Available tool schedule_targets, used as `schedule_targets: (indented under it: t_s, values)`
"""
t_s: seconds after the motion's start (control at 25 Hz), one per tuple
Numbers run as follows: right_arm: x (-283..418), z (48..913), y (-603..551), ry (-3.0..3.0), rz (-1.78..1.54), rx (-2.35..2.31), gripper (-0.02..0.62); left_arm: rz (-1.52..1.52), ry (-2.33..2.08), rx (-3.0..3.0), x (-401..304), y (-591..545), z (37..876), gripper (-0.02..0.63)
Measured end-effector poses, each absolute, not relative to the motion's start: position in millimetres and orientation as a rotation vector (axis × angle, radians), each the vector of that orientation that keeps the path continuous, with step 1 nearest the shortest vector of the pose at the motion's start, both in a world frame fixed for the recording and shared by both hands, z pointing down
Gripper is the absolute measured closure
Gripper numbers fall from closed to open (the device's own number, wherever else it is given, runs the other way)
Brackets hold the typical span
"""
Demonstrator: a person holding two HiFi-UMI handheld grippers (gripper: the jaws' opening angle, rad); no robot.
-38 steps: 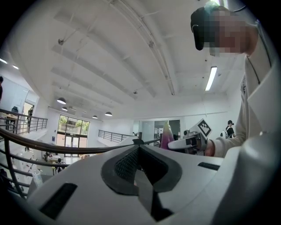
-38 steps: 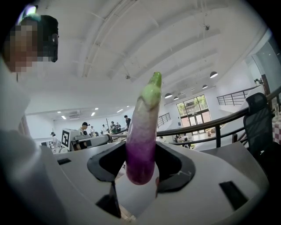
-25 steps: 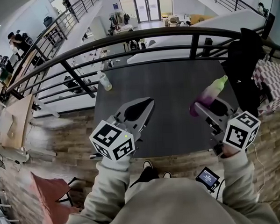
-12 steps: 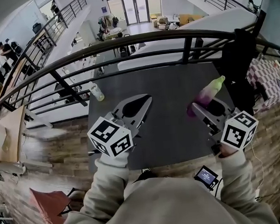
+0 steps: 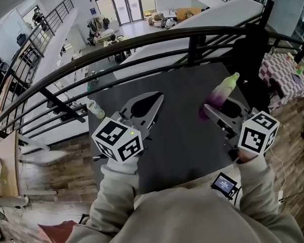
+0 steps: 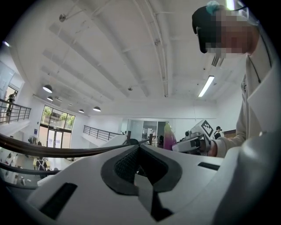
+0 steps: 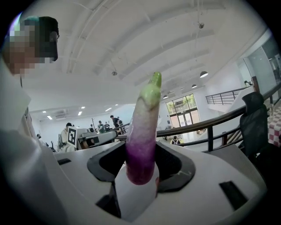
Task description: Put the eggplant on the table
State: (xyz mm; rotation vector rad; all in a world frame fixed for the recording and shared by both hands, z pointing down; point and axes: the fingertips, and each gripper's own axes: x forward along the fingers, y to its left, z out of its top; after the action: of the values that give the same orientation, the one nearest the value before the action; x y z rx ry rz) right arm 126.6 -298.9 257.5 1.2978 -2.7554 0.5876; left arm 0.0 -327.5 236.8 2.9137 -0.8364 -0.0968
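Clamping the eggplant (image 7: 142,136), the right gripper (image 5: 225,109) hovers over the table (image 5: 183,142) — left gripper (image 5: 159,98) fingers together, empty.

sleeves (image 5: 113,196): beige sweatshirt | left gripper (image 5: 158,99), right gripper (image 5: 215,107): white shells, dark fingers (image 6: 123,167), black-white marker cubes (image 5: 117,139)

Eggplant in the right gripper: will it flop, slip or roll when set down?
Probably stiff: the eggplant stands straight out of the right gripper, held only at its purple end, without drooping. Its skin looks smooth and glossy, so it may slip. Long and round, it would likely roll once laid on the table.
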Motion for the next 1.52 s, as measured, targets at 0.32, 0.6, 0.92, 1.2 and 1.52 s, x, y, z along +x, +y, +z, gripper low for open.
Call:
schedule_targets:
  t_s: [0.32, 0.6, 0.92, 1.2, 1.52]
  values:
    - [119.5, 264.4, -320.2, -2.673, 0.592, 1.349, 0.374, -0.160, -0.733, 2.907, -10.4, -351.3, 245.5, 0.601]
    - [100.3, 273.3, -334.9, -2.627, 0.585, 1.338, 0.374, -0.149, -0.682, 2.866, -17.8, -360.2, 266.8, 0.601]
    - [97.6, 267.3, -344.9, -2.633, 0.557, 1.287, 0.374, -0.097, -0.749, 2.861, -24.3, -368.0, 269.6, 0.601]
    - [100.3, 254.8, -365.9, -2.699, 0.575, 1.224, 0.374, -0.037, -0.836, 2.862, -24.5, -377.1, 259.1, 0.601]
    - [88.7, 256.5, -367.4, -2.745, 0.568, 1.137, 0.374, -0.019, -0.900, 2.849, -31.9, -370.7, 259.0, 0.601]
